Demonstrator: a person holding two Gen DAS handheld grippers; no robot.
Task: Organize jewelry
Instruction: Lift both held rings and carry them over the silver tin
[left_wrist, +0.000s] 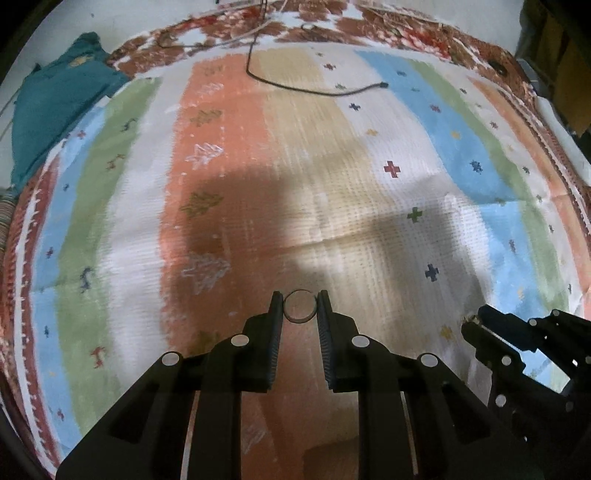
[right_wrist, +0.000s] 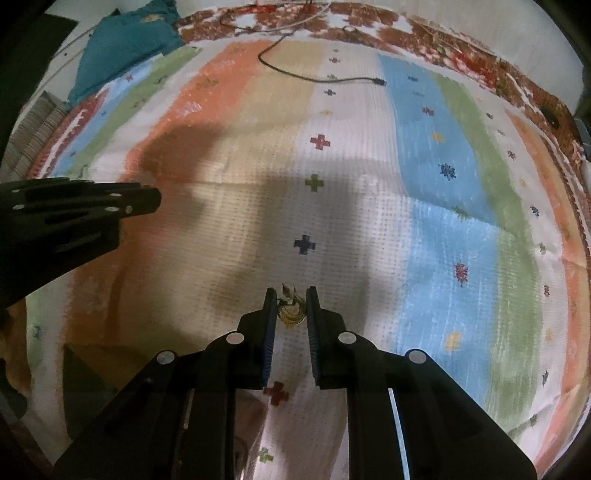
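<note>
In the left wrist view my left gripper (left_wrist: 300, 301) is shut on a plain dark ring (left_wrist: 300, 307), held upright between the fingertips above the striped cloth (left_wrist: 258, 166). In the right wrist view my right gripper (right_wrist: 291, 297) is shut on a gold ornate ring (right_wrist: 291, 312) with a pointed top piece sticking out past the fingertips. The right gripper also shows at the lower right of the left wrist view (left_wrist: 476, 323), with a bit of gold at its tip. The left gripper shows at the left edge of the right wrist view (right_wrist: 147, 201).
A colourful striped cloth with small crosses covers the surface (right_wrist: 424, 184). A black cable (left_wrist: 314, 88) lies across its far part. A teal garment (left_wrist: 55, 103) lies at the far left. A brown box corner (right_wrist: 88, 369) sits low at the left.
</note>
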